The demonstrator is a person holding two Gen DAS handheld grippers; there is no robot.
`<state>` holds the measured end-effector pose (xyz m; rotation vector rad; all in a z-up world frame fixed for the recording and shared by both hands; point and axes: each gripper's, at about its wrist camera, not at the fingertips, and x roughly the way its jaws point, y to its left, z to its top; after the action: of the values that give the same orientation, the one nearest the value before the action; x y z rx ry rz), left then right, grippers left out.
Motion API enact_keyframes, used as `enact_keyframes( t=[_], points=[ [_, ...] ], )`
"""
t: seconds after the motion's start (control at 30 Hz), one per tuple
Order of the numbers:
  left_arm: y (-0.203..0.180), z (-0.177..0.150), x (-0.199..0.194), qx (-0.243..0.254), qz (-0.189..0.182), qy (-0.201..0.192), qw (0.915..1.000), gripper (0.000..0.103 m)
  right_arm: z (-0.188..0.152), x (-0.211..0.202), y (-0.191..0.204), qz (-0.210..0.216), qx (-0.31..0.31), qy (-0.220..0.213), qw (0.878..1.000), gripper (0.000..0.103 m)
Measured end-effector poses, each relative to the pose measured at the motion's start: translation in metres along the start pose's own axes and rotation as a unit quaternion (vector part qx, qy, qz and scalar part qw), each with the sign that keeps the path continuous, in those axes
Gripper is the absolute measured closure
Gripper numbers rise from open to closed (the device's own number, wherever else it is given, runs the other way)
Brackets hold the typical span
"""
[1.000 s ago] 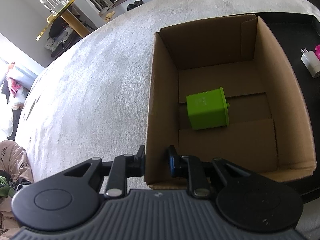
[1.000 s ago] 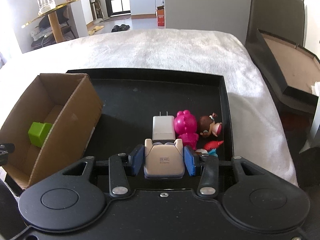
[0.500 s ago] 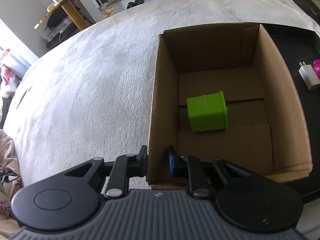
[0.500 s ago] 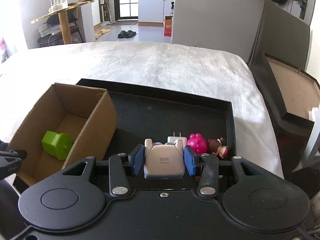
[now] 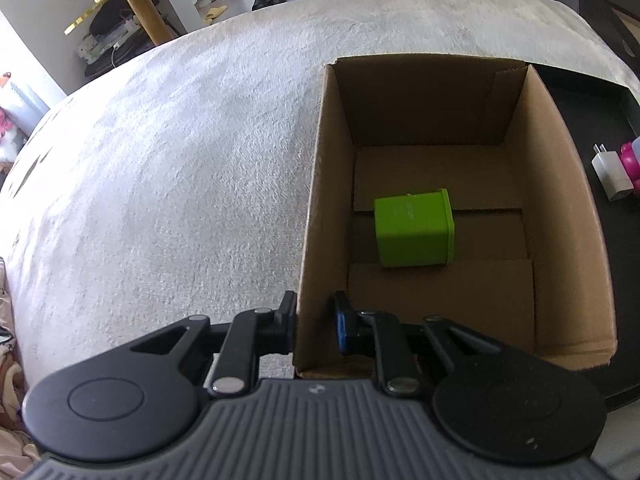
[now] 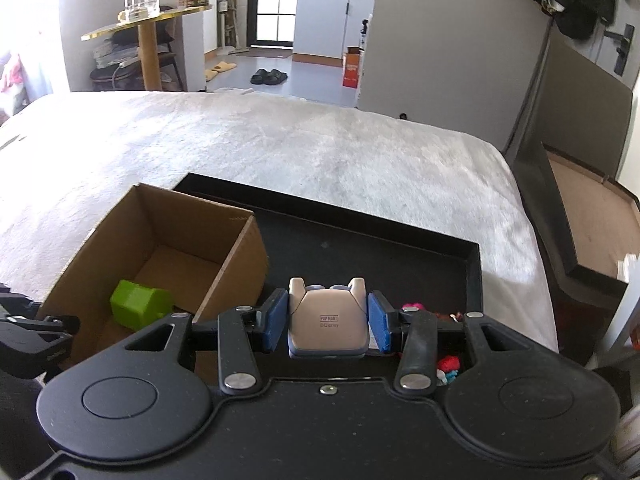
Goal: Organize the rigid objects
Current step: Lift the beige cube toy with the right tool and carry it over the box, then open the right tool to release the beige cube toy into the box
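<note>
We see one cardboard box [image 5: 452,216] with one green block [image 5: 414,227] on its floor, much of that floor bare. Our left gripper [image 5: 314,322] pinches the box's near-left wall. Our right gripper [image 6: 328,322] clamps one grey figurine [image 6: 328,326] above the black tray [image 6: 400,250], beside the box's right wall.

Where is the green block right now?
The green block lies on the floor of the cardboard box, near its middle in the left wrist view; nothing else is in there.
</note>
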<state>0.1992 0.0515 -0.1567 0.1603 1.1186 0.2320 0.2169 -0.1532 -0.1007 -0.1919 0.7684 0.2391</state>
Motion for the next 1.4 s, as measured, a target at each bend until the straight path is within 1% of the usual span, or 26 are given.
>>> enact_keyframes(
  t=[0.2, 0.63, 0.83, 1.1, 1.27, 1.4],
  points=[
    [0.003, -0.001, 0.001, -0.009, -0.006, 0.001, 0.9999, 0.085, 0.011, -0.006, 0.018, 0.02, -0.028, -0.007, 0.999, 0.06],
    [0.016, -0.003, 0.003, -0.037, -0.041, 0.004, 0.9985, 0.088, 0.034, -0.006, 0.057, 0.051, -0.078, -0.011, 0.996, 0.06],
    [0.021, -0.004, 0.004, -0.05, -0.057, 0.003, 0.9971, 0.089, 0.042, -0.002, 0.078, 0.07, -0.097, -0.005, 0.993, 0.06],
    [0.029, -0.005, 0.01, -0.07, -0.082, 0.006, 0.9941, 0.089, 0.049, 0.004, 0.106, 0.077, -0.124, 0.003, 0.989, 0.06],
    [0.03, -0.004, 0.013, -0.076, -0.092, 0.01, 0.9928, 0.089, 0.056, 0.004, 0.118, 0.08, -0.139, -0.001, 0.987, 0.06],
    [0.034, -0.005, 0.014, -0.087, -0.101, 0.012, 0.9909, 0.089, 0.062, 0.007, 0.126, 0.087, -0.157, 0.006, 0.984, 0.06]
  ],
)
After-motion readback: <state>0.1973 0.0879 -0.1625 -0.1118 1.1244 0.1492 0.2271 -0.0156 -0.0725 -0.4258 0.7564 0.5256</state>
